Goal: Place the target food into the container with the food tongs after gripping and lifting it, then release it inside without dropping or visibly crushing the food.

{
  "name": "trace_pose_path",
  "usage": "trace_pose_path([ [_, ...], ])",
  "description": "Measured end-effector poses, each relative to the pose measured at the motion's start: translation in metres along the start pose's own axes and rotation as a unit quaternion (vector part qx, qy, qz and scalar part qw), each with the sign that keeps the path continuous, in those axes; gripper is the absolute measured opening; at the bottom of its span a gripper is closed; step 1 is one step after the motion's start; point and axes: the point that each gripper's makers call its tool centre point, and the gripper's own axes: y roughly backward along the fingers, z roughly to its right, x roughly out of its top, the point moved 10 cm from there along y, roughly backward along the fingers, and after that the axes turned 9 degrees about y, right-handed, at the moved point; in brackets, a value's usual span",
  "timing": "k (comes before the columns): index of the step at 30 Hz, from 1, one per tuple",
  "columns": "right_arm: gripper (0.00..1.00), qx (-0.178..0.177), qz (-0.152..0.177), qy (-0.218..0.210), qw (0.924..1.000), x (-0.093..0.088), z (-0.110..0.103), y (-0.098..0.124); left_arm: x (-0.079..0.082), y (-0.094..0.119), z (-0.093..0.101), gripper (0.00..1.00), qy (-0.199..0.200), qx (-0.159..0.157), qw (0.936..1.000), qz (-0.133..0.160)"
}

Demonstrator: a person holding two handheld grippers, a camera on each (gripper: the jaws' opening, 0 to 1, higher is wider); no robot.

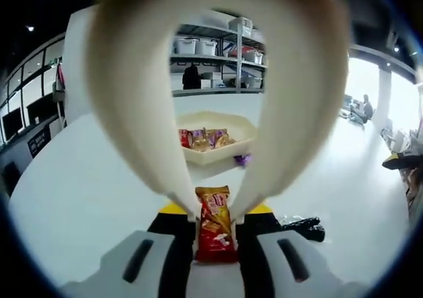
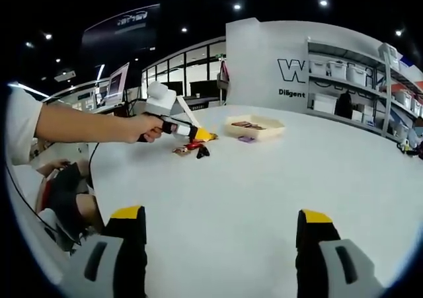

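A red and orange snack packet (image 1: pixel 215 228) sits pinched between the two tips of the cream food tongs (image 1: pixel 132 113). My left gripper (image 1: pixel 216 209) is shut on those tongs, its yellow-tipped jaws pressing the arms from both sides. Straight ahead, the cream container (image 1: pixel 218 156) holds several wrapped snacks. In the right gripper view, a person's hand holds the left gripper (image 2: pixel 198 134) low over the table, with the packet (image 2: pixel 185 150) at its tip and the container (image 2: pixel 271 131) beyond. My right gripper (image 2: pixel 221 225) is open above bare table.
A purple packet (image 1: pixel 242 159) lies on the white table just in front of the container. A black object (image 1: pixel 304 226) rests to the right of the left gripper. Shelves with bins (image 1: pixel 218 47) stand behind the table. A seated person's legs (image 2: pixel 66 192) are at the left edge.
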Motion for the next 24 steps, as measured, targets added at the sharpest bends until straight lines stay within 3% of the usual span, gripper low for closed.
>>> trace_pose_path([
  [10,0.94,-0.004,0.008,-0.005,0.9999,0.001,-0.001,0.003,-0.002,0.004,-0.001,0.21,0.005,-0.006,1.0,0.006],
  [15,0.94,-0.005,0.01,-0.008,0.9999,0.0,0.0,0.005,-0.001,0.006,-0.001,0.21,0.035,-0.005,0.9994,0.004],
  [24,0.94,-0.003,0.009,-0.016,0.9998,-0.005,0.003,0.003,0.022,0.017,-0.002,0.22,0.041,-0.008,0.9986,0.032],
])
